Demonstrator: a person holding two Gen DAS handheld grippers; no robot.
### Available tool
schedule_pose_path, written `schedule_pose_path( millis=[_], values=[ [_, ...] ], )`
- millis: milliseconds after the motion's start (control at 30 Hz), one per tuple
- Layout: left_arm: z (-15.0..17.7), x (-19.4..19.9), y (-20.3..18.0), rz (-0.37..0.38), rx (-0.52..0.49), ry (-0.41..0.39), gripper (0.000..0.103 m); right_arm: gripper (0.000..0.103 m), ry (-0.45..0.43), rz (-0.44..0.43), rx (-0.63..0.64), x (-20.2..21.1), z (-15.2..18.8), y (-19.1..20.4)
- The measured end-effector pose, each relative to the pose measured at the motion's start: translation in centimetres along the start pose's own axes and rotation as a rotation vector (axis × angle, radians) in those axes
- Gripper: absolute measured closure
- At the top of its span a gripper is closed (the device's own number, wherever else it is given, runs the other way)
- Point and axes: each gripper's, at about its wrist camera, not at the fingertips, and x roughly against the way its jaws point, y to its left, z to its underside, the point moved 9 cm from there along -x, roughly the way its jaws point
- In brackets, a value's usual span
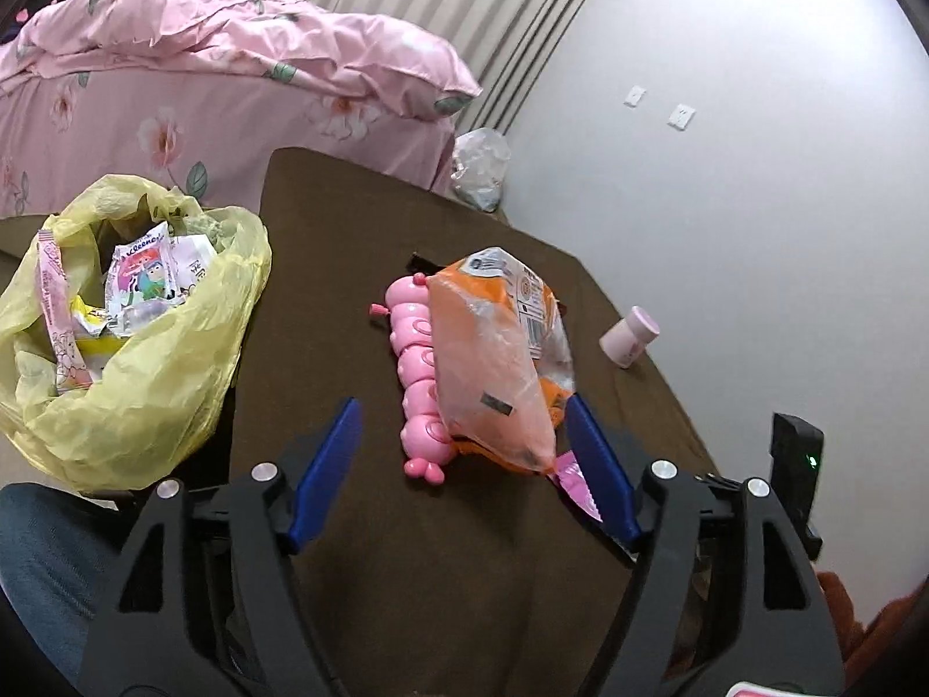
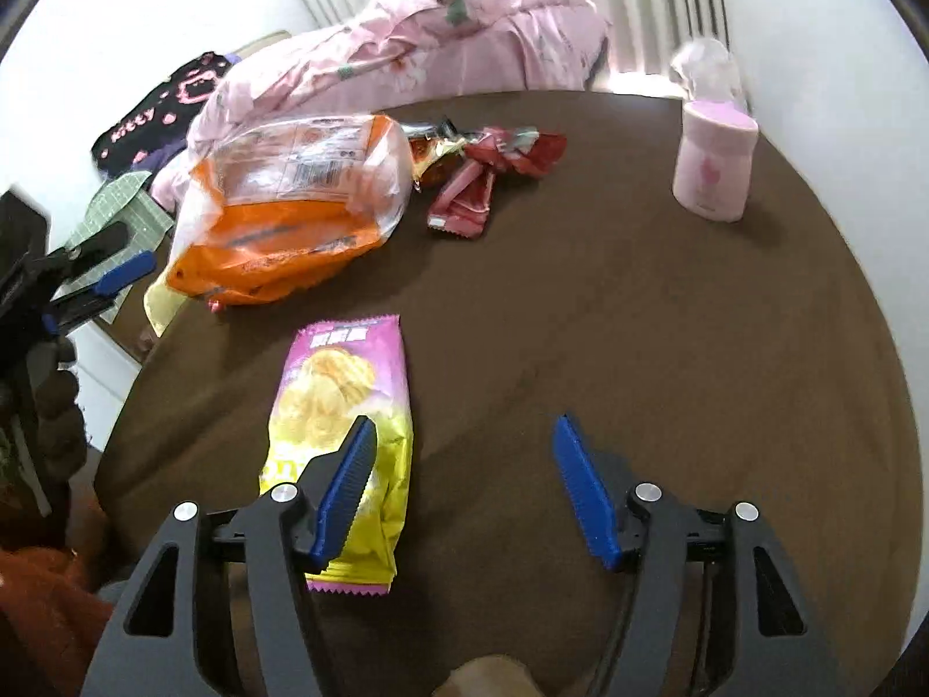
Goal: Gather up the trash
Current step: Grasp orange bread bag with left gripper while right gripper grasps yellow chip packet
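Both claws spread and empty over the brown worktop (image 2: 638, 319) — right claw (image 2: 458, 435) must next shift onto the chip packet (image 2: 342, 406), left claw (image 1: 464, 424) onto the orange bag (image 1: 493, 360).

A crumpled orange-and-clear plastic bag (image 1: 493, 354) lay across a pink caterpillar toy (image 1: 415, 372); a pink-and-yellow crisp packet (image 2: 342, 441) lay flat nearby.
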Motion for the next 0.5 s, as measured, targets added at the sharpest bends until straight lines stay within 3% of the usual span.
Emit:
schedule_pose_path(
  millis=[100, 200, 267, 333, 367, 500],
  values=[
    [-0.7, -1.6, -1.0, 0.016, -0.011, 0.013, 0.033, 0.042, -0.008, 0.028, 0.004, 0.0, 0.3, 0.4],
    [-1.6, -3.2, -1.3, -0.016, -0.033, 0.019, 0.033, 0.042, -0.009, 0.066, 0.041, -0.2, 0.5, 0.7],
    [-1.4, -4.9, -1.1, -0.028, -0.002, 0.073, 0.034, 0.043, 0.000, 0.086, 0.071, -0.3, 0.6, 0.8],
    [-0.7, -6.1, -0.8, -0.030, 0.040, 0.127, 0.049, 0.043, -0.023, 0.090, 0.064, 0.5, 0.4, 0.9],
    [-0.4, -6.3, -0.5, -0.031, 0.051, 0.136, 0.062, 0.043, -0.045, 0.090, 0.068, 1.1, 0.3, 1.0],
    [-0.4, -5.0, 0.0, -0.022, 0.082, 0.098, 0.074, 0.043, -0.104, 0.075, 0.094, 2.8, -0.4, 1.8]
  ],
)
